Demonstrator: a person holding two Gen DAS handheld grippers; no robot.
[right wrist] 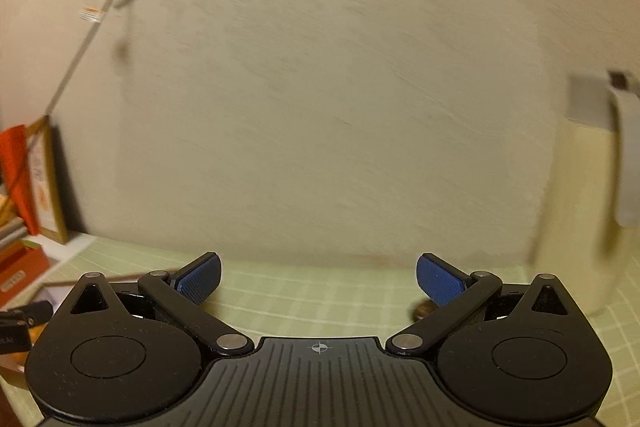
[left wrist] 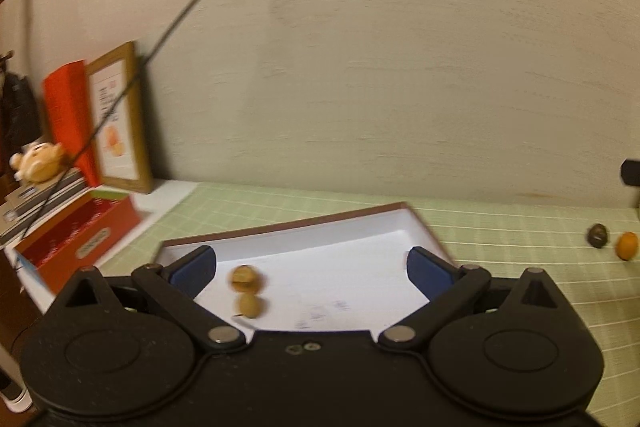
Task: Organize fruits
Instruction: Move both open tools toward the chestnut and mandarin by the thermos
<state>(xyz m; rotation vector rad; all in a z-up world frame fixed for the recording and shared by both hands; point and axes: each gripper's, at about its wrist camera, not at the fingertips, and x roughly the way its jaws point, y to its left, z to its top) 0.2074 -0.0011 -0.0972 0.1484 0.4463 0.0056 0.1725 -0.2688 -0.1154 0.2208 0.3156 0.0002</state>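
Left wrist view: left gripper (left wrist: 311,269) spread wide, empty, over shallow white cardboard box (left wrist: 360,243) on green checked desk (left wrist: 500,247); two small tan fruits (left wrist: 248,291) inside, near left. Dark fruit (left wrist: 597,235) and orange fruit (left wrist: 626,245) far right, just beside each other. Right gripper (right wrist: 319,281) likewise apart, empty. Best centred over one fruit, closed gently.

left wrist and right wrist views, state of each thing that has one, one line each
left gripper: open, empty, over the box
right gripper: open, empty, above the mat
box: open, lidless, holds two fruits
tan fruits: in the box, side by side, blurred
dark fruit: on the mat, outside the box
orange fruit: on the mat, beside the dark fruit
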